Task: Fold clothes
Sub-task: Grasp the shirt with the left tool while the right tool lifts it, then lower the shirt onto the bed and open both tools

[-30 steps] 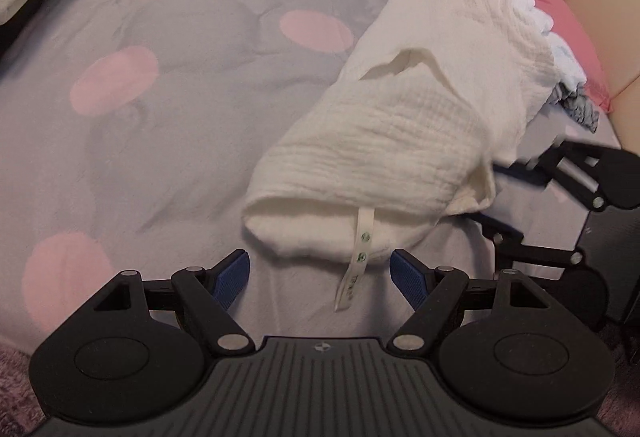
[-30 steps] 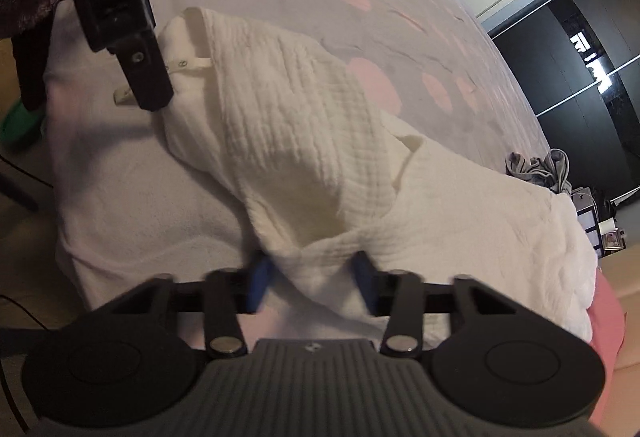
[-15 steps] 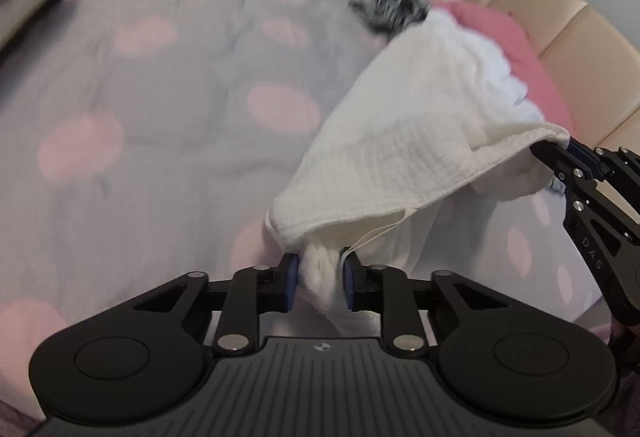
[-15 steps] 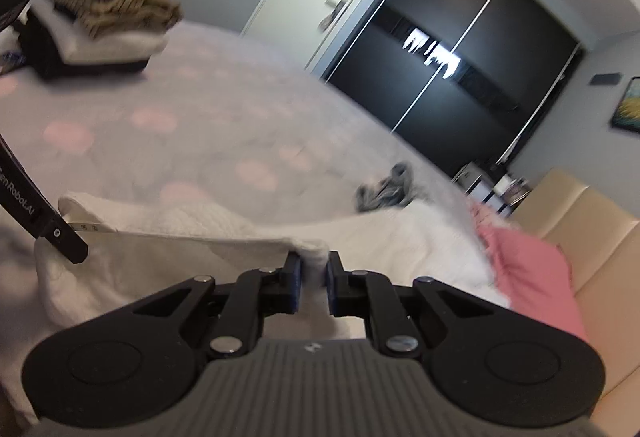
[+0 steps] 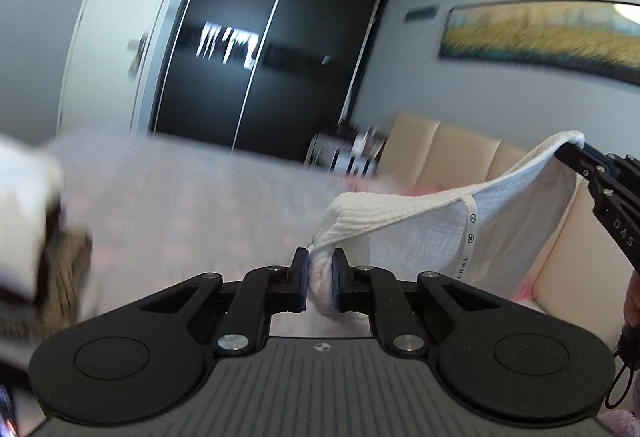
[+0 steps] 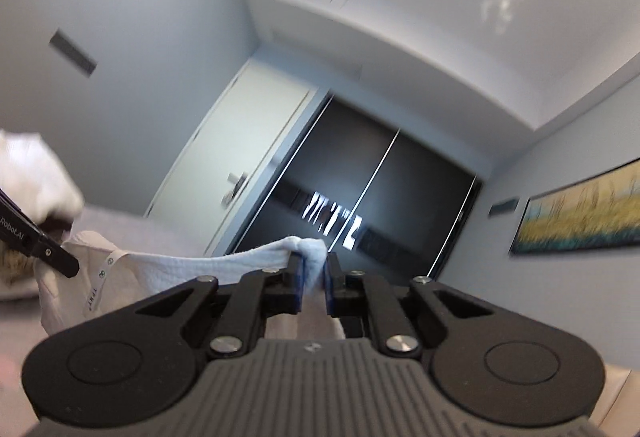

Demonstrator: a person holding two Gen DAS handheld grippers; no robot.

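Home bedroom, bed (image 5: 192, 197) with pink-dotted cover, padded beige headboard (image 5: 440, 149), dark sliding wardrobe doors (image 5: 260, 49), framed landscape picture (image 5: 540, 37), stacked folded clothes (image 5: 28, 221)

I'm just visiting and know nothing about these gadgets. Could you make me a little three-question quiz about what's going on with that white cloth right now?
1. True or false: the white garment lies flat on the bed.
2. What pinches the garment's far corner in the left wrist view? A) the right gripper B) a clothes peg C) a bare hand
3. Fill in: the left gripper is ____ on bunched fabric.

Key: 1 false, it hangs stretched between both grippers; 2 A; 3 shut.
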